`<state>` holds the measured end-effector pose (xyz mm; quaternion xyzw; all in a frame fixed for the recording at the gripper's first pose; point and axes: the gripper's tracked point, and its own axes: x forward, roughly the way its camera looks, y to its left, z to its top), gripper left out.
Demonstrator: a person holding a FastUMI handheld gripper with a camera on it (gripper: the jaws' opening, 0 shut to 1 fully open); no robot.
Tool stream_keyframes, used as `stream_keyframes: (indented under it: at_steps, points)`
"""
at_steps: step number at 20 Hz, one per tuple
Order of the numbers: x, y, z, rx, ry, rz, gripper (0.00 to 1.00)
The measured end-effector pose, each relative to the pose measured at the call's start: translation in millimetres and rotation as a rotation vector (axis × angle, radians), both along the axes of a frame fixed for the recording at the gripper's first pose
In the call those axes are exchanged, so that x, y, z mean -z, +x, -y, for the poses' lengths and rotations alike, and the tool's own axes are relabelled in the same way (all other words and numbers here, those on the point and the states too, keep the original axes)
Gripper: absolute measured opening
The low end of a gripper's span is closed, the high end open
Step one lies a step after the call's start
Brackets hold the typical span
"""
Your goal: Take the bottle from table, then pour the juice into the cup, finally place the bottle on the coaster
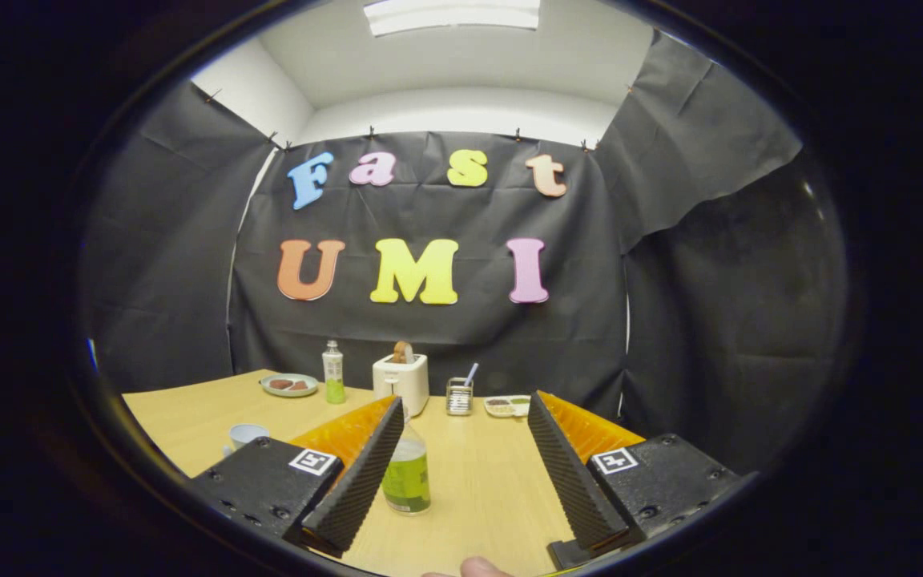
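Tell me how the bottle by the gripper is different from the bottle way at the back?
The near bottle stands between the open gripper fingers, close to the left one; the far bottle stands beyond them, beside the plate. The near bottle looks bigger and partly hidden; the far one shows whole. Both stand upright on the table, green below.

gripper — fingers spread wide; level | holding nothing

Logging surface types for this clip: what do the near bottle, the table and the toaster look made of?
Near bottle, by the open hand-held gripper: clear glossy plastic, apparently; green liquid shows through. Table: light wood or wood-look laminate, matte, faint grain. Toaster: smooth white casing, probably plastic, though too far to be sure.
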<state>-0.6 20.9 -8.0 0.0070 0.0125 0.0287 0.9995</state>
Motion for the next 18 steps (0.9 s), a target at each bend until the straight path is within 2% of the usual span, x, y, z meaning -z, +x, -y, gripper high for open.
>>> stream_keyframes:
  at_steps: [6,18]
  points:
    - [6,0,-10,-0.016,-0.013,-0.008,1.0]
    - [81,28,-62,-0.104,-0.016,-0.116,1.0]
